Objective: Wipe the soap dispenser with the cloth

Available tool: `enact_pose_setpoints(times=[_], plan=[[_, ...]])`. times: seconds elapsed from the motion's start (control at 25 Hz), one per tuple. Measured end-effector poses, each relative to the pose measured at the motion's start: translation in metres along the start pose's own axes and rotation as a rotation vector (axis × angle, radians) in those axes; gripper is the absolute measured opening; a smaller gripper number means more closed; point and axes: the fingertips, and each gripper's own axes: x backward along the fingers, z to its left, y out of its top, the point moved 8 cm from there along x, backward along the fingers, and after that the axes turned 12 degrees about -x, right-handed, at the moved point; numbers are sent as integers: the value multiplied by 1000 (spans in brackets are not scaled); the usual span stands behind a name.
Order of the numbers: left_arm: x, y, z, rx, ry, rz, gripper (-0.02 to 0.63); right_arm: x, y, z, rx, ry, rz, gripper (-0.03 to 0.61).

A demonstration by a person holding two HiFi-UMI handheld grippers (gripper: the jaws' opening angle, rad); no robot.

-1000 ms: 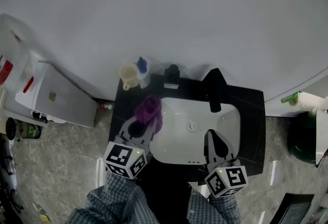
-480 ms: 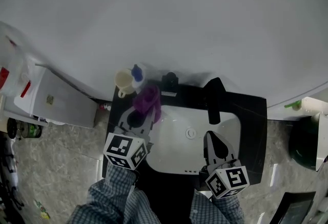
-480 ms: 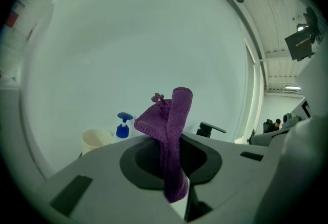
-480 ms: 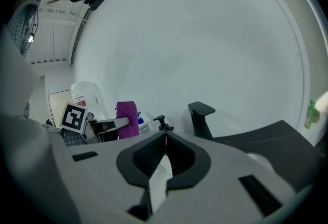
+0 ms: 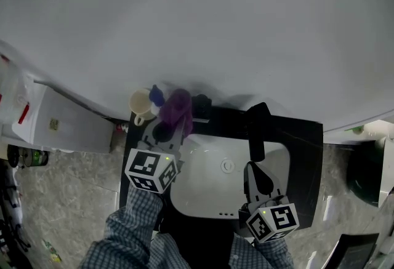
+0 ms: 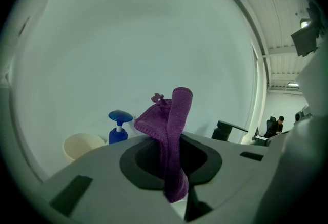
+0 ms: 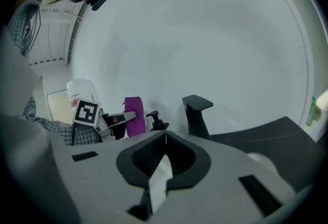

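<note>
The black soap dispenser (image 5: pixel 201 105) stands at the back edge of the dark desk (image 5: pixel 305 157), against the pale wall, just behind the rim of the white sink (image 5: pixel 206 191). From the right gripper view its pump head (image 7: pixel 153 120) shows just beside the purple cloth (image 7: pixel 134 114); whether the two touch cannot be told.

The cloth (image 5: pixel 177 108) hangs bunched between the dispenser and a blue pump bottle (image 5: pixel 156 95), which stands at the desk's back left corner next to a cream cup (image 5: pixel 140 103). The left claw (image 5: pixel 170 126) is pinching the cloth: in the left gripper view the fabric (image 6: pixel 171 130) rises folded out of the closed jaws and a tail of it drops below them, with the blue bottle (image 6: pixel 119 128) and the cup (image 6: pixel 82 145) beyond to the left.

The black tap (image 5: pixel 257 126) stands at the back of the sink, to the right of the dispenser. The right claw (image 5: pixel 256 169) hovers over the right half of the basin, its jaws pressed together with nothing between them.
</note>
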Motion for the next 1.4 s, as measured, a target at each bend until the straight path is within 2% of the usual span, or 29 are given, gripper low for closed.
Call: enact_pose_setpoints(times=[0.44,0.64,0.8,1.12,1.4], plan=[[-27,-16,7,-63,27,47,60,-4,-5,-10,-13,-15,21,18],[-33,-26,12,-126,72,121,60,-3,-9,-11,-24,-14,30,18],[-39,-40,8,-164,65,204,60,-2,-12,-13,-30,-13,36,18],[-43,-60,10,-148,73,274,60,3,-13,-19,-34,-20,44,18],[-39,-72,4,-127,56,300,60,5,-15,-19,-38,-20,49,18]])
